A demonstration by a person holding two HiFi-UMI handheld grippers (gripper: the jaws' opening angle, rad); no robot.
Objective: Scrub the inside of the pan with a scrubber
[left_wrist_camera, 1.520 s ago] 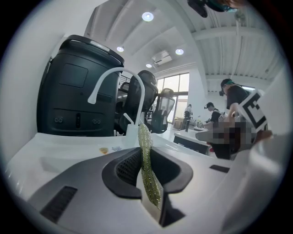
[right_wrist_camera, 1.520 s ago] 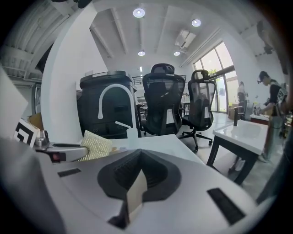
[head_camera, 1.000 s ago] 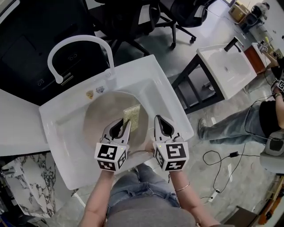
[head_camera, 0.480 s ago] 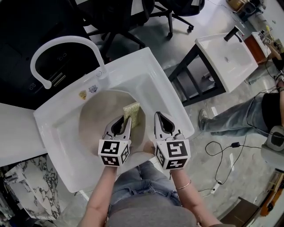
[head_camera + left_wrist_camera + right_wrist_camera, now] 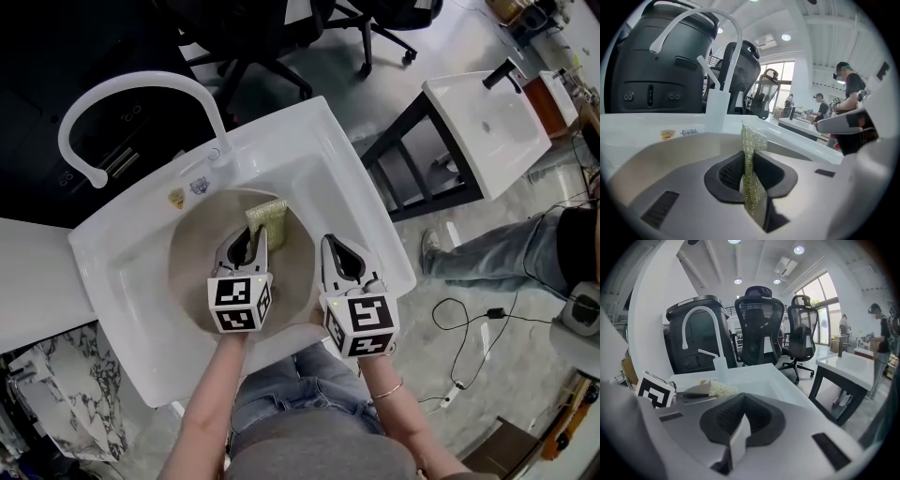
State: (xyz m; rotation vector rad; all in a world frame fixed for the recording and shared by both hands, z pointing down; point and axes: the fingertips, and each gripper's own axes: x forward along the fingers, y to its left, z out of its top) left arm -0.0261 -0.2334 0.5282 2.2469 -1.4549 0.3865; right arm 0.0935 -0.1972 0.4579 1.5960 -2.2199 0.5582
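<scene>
Nothing here I can actually read. A gold sticker (image 5: 176, 198) and a pale sticker (image 5: 199, 186) sit on the white sink (image 5: 319, 169), upper left of the frame; they probably carry print, but it's too small. Lower middle, the left cube (image 5: 239, 303) and the right cube (image 5: 361, 323) show only black-and-white square patterns, no letters.

Scrubber (image 5: 265, 218) rough glittery mesh; sink (image 5: 323, 155) glossy; pan (image 5: 199, 248) matt.

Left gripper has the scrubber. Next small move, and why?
Probably sweep the yellow-green mesh scrubber toward the near rim, across the floor of the round beige pan. The left gripper is shut on it, and it sits near the pan's far rim, so most of the inside lies nearer.
</scene>
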